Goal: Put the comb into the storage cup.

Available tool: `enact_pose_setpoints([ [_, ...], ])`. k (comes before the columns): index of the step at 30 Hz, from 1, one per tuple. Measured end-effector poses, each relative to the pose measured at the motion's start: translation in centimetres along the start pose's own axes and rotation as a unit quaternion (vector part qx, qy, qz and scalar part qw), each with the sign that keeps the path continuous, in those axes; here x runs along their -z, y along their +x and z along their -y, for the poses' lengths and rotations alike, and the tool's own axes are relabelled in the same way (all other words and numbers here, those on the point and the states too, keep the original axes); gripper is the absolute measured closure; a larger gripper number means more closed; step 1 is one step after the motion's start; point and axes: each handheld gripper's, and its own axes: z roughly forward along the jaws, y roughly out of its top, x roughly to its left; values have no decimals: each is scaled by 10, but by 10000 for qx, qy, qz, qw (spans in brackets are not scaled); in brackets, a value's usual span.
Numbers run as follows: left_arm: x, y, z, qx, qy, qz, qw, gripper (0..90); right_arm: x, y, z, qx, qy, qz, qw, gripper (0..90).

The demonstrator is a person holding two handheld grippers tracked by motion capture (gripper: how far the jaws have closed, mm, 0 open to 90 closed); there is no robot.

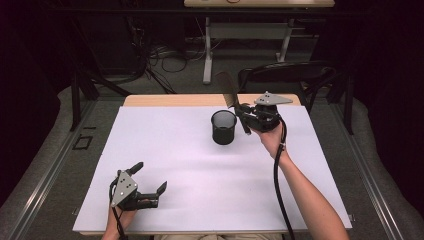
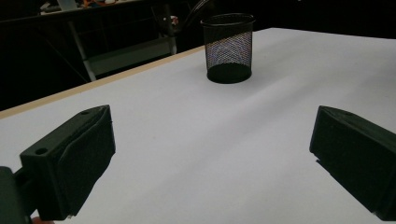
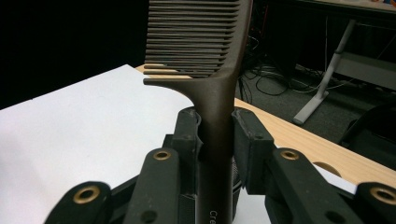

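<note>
Your right gripper (image 1: pixel 246 116) is clamping the handle of a dark brown comb (image 3: pixel 212 84), jaws pressing on both sides; in the right gripper view the handle's lower end is running off the bottom edge and the teeth are being cut off at the top, and only the letters "Cre" are readable. In the high view the comb (image 1: pixel 227 90) is sticking up toward 11 o'clock from that gripper, hard to make out against the dark floor. The black mesh cup (image 1: pixel 223 127) is standing upright on the white table sheet (image 1: pixel 190 165), just at 9 o'clock of the right gripper. Your left gripper (image 1: pixel 148 181) is resting at the near left, jaws spread wide and holding nothing, the cup (image 2: pixel 228 46) lying at its 12 o'clock, well apart.
</note>
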Motion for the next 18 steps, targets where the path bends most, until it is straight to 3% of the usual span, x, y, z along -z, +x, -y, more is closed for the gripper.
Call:
enact_pose_setpoints([
  [18, -2, 0, 0, 21, 11, 14, 10000, 3, -6, -1, -9, -5, -184, -14, 9998, 726],
])
